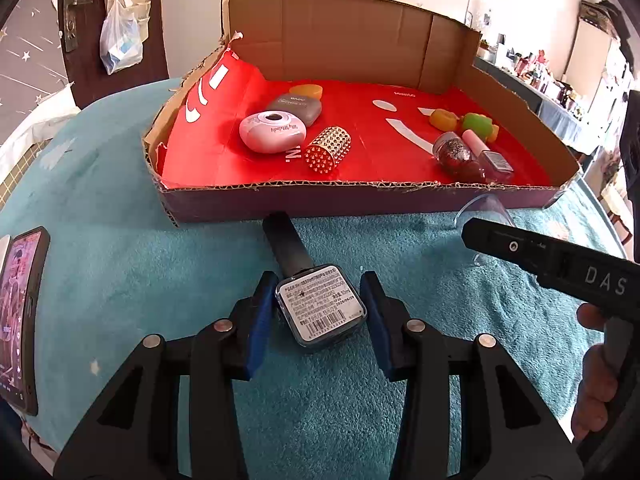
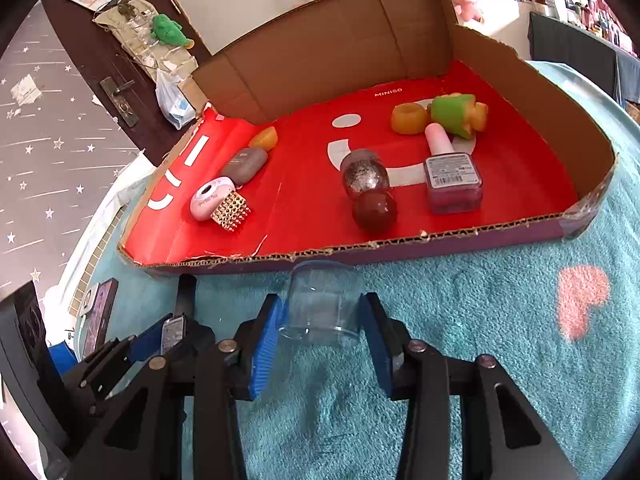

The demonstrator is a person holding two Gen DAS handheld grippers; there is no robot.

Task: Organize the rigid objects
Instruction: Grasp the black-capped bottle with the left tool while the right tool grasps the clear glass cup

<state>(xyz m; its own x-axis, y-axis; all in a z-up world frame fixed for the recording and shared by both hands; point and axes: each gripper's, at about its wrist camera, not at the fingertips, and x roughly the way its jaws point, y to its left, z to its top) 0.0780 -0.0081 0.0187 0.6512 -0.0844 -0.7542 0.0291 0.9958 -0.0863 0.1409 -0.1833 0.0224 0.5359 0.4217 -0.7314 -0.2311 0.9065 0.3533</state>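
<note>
A dark blue nail-polish bottle (image 1: 320, 304) with a black cap lies on the teal towel, label up, between the blue pads of my left gripper (image 1: 318, 312). The left pad touches it and a small gap shows at the right pad. A clear plastic cup (image 2: 322, 306) lies on its side between the pads of my right gripper (image 2: 322, 324), which press its sides. The cup also shows in the left wrist view (image 1: 486, 210), behind the right gripper's body. Both sit just in front of the cardboard tray (image 1: 360, 196).
The red-lined tray (image 2: 440, 236) holds a pink case (image 1: 272, 130), grey case (image 1: 294, 106), gold studded cylinder (image 1: 328, 150), glitter bottle (image 2: 366, 178), pink polish bottle (image 2: 450, 176) and orange and green toys (image 2: 440, 114). A phone (image 1: 22, 316) lies at the left.
</note>
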